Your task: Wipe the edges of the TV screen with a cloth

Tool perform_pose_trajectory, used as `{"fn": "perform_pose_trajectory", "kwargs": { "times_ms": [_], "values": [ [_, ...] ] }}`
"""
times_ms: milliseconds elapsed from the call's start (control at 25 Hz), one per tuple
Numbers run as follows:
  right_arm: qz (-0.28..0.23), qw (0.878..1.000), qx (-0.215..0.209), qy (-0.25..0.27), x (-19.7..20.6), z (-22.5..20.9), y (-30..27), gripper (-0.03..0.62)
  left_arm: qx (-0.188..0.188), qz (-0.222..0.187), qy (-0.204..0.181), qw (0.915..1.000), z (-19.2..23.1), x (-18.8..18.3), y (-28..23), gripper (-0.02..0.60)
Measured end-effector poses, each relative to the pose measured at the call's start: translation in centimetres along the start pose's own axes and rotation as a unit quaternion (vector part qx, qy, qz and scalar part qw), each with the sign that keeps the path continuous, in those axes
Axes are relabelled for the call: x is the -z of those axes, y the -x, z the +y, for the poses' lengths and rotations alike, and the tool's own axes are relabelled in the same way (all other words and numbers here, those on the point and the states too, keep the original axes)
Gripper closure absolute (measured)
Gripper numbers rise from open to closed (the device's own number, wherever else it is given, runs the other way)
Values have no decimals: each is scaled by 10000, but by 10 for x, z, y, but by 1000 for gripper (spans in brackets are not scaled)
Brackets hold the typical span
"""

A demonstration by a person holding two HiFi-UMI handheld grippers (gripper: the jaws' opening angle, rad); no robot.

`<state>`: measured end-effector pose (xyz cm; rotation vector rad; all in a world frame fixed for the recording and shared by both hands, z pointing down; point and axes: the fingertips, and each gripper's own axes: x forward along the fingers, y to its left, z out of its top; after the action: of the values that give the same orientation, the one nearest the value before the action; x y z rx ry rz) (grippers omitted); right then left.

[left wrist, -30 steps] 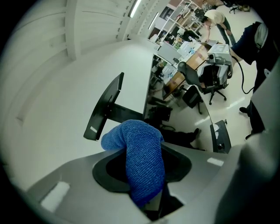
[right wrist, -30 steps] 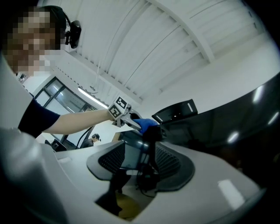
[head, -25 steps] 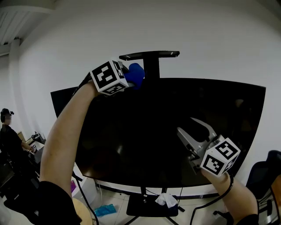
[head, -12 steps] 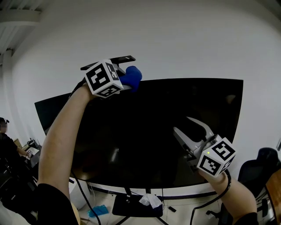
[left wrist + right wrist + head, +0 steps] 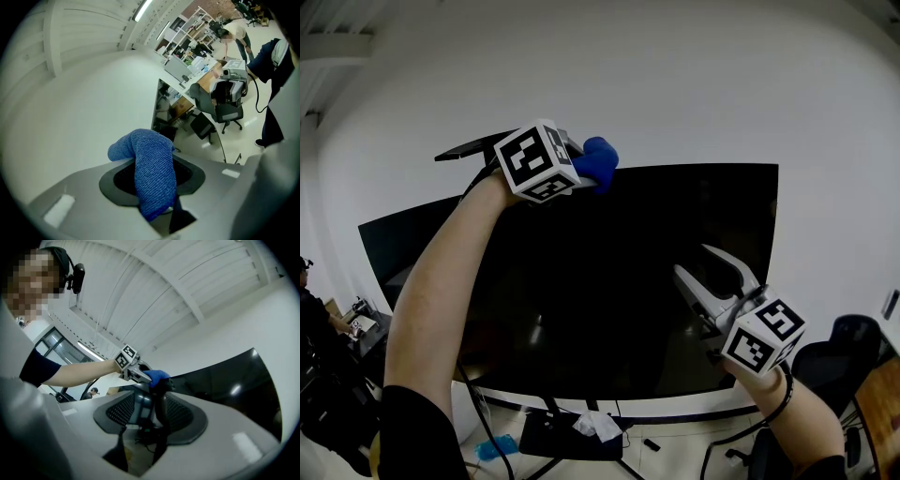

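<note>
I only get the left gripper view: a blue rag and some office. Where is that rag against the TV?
Observer: In the head view the blue cloth sits at the top edge of the TV screen.
Operator: And the other hand?
Observer: The right gripper is in front of the screen's lower right part, jaws apart, nothing between them.
Operator: Anything under the TV?
Observer: A crumpled white thing lies on the stand's base.
</note>
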<state>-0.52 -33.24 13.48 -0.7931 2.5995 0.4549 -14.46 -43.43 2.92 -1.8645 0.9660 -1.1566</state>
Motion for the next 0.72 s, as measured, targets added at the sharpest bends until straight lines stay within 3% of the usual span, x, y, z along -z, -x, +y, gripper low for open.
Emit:
{"fn": "perform_pose_trajectory", "kwargs": {
  "times_ms": [720],
  "values": [
    [-167, 9982, 572, -6, -32, -112, 108, 381, 403, -648, -289, 9967, -24, -194, -97, 442]
  ]
}}
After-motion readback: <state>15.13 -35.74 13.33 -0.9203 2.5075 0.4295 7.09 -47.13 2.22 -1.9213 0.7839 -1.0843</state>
